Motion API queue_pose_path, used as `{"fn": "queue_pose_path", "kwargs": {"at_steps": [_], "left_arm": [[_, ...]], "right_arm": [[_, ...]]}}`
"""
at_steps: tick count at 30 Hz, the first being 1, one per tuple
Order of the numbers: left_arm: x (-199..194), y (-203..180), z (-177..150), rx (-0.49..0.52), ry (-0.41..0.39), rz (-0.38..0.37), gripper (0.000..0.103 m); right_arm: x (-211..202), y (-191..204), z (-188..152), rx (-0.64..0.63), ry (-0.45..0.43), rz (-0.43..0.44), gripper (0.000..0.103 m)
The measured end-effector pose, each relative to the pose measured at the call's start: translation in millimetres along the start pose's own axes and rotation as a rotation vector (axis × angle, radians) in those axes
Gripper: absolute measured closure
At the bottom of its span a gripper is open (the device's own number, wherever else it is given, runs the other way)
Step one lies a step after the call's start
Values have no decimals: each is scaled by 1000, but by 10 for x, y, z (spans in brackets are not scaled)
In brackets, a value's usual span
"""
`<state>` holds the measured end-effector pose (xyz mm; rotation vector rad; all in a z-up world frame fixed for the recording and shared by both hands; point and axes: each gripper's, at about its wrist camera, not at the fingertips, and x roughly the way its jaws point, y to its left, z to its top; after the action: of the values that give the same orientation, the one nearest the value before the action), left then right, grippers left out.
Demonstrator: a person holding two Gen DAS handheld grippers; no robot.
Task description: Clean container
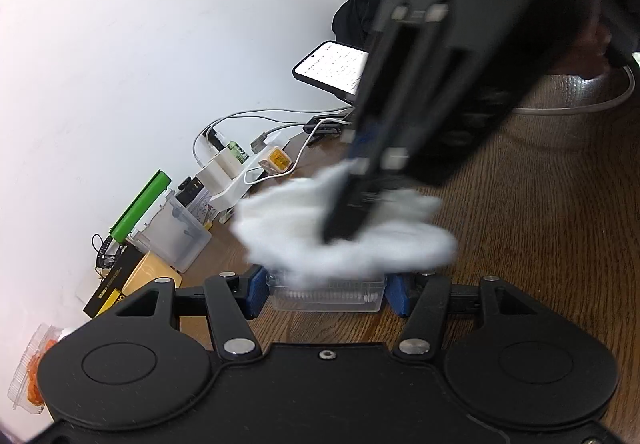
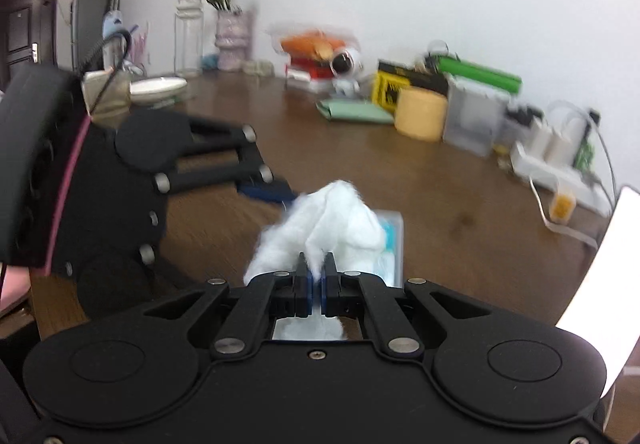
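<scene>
Landmark: the clear plastic container (image 1: 326, 294) on the wooden table (image 1: 540, 244).

Left gripper (image 1: 326, 294): its blue pads (image 1: 256, 290) press on both short ends of the container, holding it steady. The container's long axis runs across this gripper's view, from pad to pad.

Right gripper (image 2: 316, 284): jaws shut on a wad of white tissue (image 2: 332, 228), pinched at its near edge. From the left wrist view the right gripper's fingers come down from above the container, and the tissue (image 1: 344, 232) lies over the container's open top. From the right wrist view the container (image 2: 390, 244) lies straight ahead of the fingers and just beyond them, mostly under the tissue.

Judgement: wiping is in hand; the coming stroke depends on the tissue travelling along the container's long axis while the left gripper keeps its hold.

Hard to make out: motion blur smears the tissue and the right gripper. The container's interior is hidden by the tissue, so contact with its floor cannot be confirmed. A phone (image 1: 334, 68) beyond the container is partly covered by the right gripper.
</scene>
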<state>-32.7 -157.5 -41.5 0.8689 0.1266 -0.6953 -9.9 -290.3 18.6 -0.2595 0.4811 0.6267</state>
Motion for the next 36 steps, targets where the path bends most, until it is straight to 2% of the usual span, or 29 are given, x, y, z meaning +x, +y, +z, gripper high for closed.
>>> {"fn": "queue_pose_path", "kwargs": {"at_steps": [3,5,7,9,11,13,15,19,22,24,27,31,34,36], "left_arm": [[6,3,0,0,0,0,46],[7,4,0,0,0,0,46],[11,6,0,0,0,-1,46],[14,10,2,-2,1,-2,46],[15,13,3,-2,1,-2,46],[17,13,4,-2,1,-2,46],[9,10,2,-2,1,-2,46],[11,6,6,-1,0,-1,46],[15,10,5,-1,0,-1,46],[16,11,8,-1,0,-1,46],[17,8,7,-1,0,-1,46],[20,9,7,-1,1,-1,46],[14,5,7,-1,0,-1,46],[14,5,4,0,0,-1,46]], "right_arm": [[80,-138,44,-5,-5,-86,100],[109,-225,14,-13,23,-152,100],[81,-279,-70,-6,60,-173,99],[26,-273,-160,6,87,-142,100],[-21,-188,-194,16,91,-76,100],[-35,-89,-158,19,70,-1,100],[-23,9,-76,-8,32,38,99],[60,-66,59,-13,-8,-18,100],[107,-221,42,-7,23,-116,100],[98,-298,-32,4,50,-134,100],[39,-258,-120,7,75,-94,100],[-23,-42,-59,6,42,46,100],[18,-10,43,-2,-6,42,100],[65,-121,97,18,-24,-10,100]]}}
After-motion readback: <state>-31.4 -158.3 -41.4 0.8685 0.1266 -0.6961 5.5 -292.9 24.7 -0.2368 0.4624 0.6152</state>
